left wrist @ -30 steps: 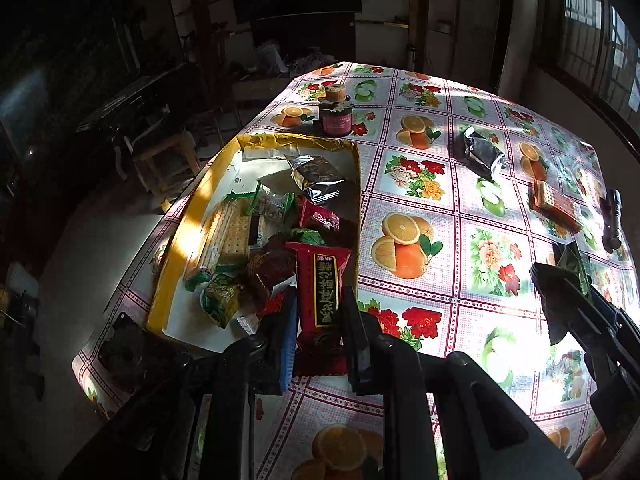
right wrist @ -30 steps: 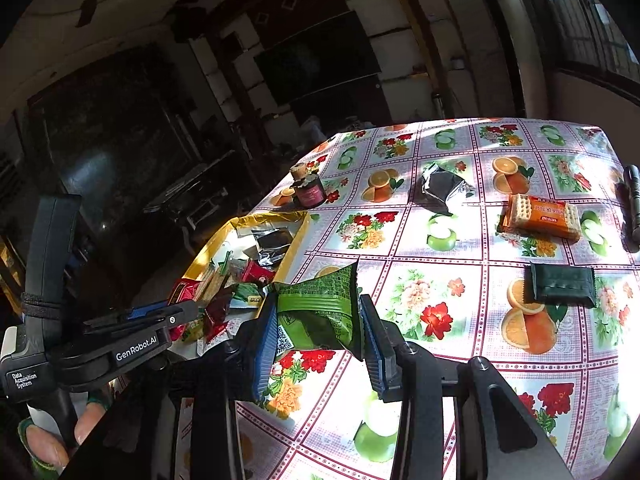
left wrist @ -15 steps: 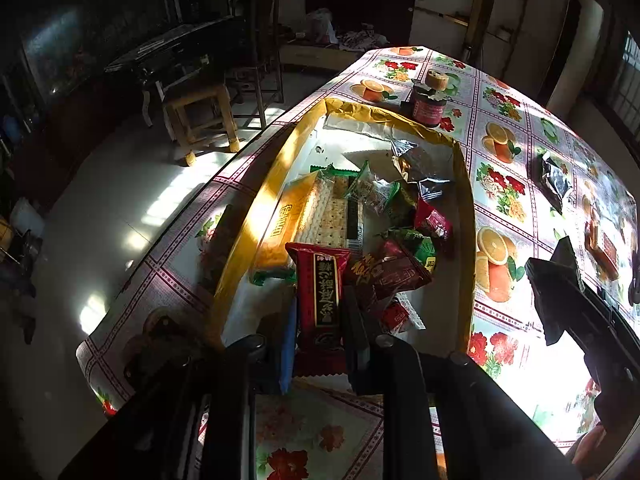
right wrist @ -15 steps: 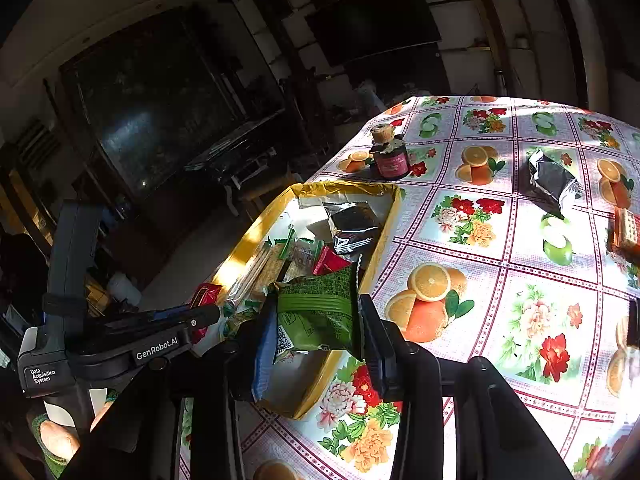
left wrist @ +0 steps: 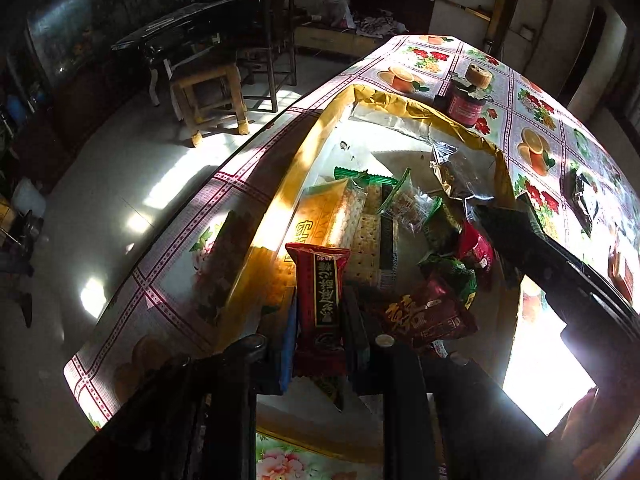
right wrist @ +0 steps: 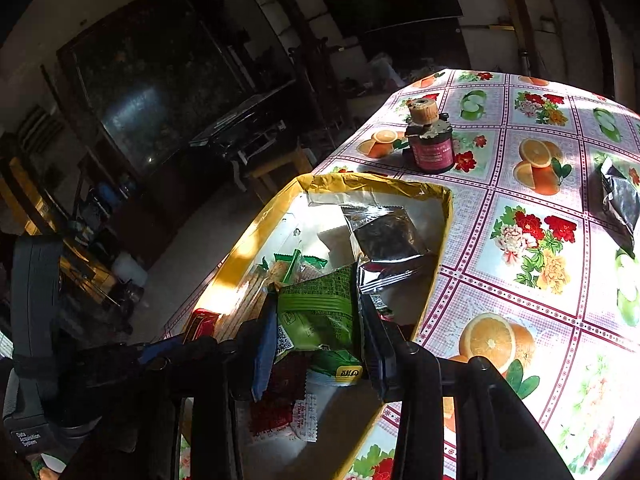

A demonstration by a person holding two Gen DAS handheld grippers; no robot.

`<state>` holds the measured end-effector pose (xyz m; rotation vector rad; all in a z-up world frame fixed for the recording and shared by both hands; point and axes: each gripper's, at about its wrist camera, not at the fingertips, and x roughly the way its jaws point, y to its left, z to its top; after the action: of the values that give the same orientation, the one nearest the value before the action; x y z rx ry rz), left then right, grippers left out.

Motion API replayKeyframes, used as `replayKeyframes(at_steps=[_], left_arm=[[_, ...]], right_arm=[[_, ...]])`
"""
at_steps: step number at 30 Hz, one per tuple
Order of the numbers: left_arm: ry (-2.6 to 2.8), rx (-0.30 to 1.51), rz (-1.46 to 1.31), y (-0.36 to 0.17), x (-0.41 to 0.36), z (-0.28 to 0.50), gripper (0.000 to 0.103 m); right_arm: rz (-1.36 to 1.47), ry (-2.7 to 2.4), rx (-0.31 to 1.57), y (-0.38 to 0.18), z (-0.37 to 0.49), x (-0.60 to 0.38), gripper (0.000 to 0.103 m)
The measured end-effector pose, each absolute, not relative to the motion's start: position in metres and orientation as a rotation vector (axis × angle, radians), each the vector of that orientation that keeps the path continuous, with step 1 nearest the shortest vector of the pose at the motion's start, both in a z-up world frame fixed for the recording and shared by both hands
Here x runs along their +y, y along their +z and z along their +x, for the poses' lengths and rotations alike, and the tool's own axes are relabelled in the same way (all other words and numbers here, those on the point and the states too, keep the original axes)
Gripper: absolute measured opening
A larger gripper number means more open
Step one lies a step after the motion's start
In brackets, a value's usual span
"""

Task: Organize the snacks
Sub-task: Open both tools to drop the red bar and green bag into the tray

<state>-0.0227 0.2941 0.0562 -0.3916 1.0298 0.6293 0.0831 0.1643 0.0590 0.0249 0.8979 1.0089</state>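
Note:
A yellow-rimmed box (left wrist: 296, 168) (right wrist: 442, 216) lies on the fruit-print tablecloth and holds several snack packets. My left gripper (left wrist: 320, 320) is shut on a dark red snack bar (left wrist: 318, 280) and holds it over the near end of the box. My right gripper (right wrist: 316, 328) is shut on a green snack packet (right wrist: 320, 312) and holds it above the box's near half. The right gripper's body (left wrist: 560, 264) shows at the right of the left wrist view. A silver foil packet (right wrist: 384, 240) lies at the far end of the box.
A dark jar with a cork-like lid (right wrist: 430, 146) (left wrist: 466, 98) stands just beyond the box. A black-silver foil packet (right wrist: 620, 196) (left wrist: 582, 196) lies on the cloth to the right. A wooden stool (left wrist: 208, 96) stands on the floor past the table's left edge.
Both grippers have moved left and forward with their packets, from above the tablecloth to above the box. Their grips have not changed.

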Motion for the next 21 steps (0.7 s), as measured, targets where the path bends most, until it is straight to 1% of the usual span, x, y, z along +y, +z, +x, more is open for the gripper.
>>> replayKeyframes(at_steps=[10,17,18,21], left_arm=[[0.642,1.041,-0.354,0.049,0.294,-0.007,0.02],[0.648,1.041,-0.336,0.049,0.293,-0.004,0.02],[0.648,1.042,-0.334,0.048,0.293,-0.003,0.021],[0.638,1.045,-0.338,0.048,0.293,-0.003,0.029]], right_arm=[[-0.002,0.986,0.929,0.04,0.102,0.181,0.043],[-0.001,0.979,0.927,0.037,0.108,0.188,0.044],[-0.003,0.979,0.924,0.038,0.107,0.189,0.044],[-0.013,0.982,0.924,0.037,0.107,0.193,0.046]])
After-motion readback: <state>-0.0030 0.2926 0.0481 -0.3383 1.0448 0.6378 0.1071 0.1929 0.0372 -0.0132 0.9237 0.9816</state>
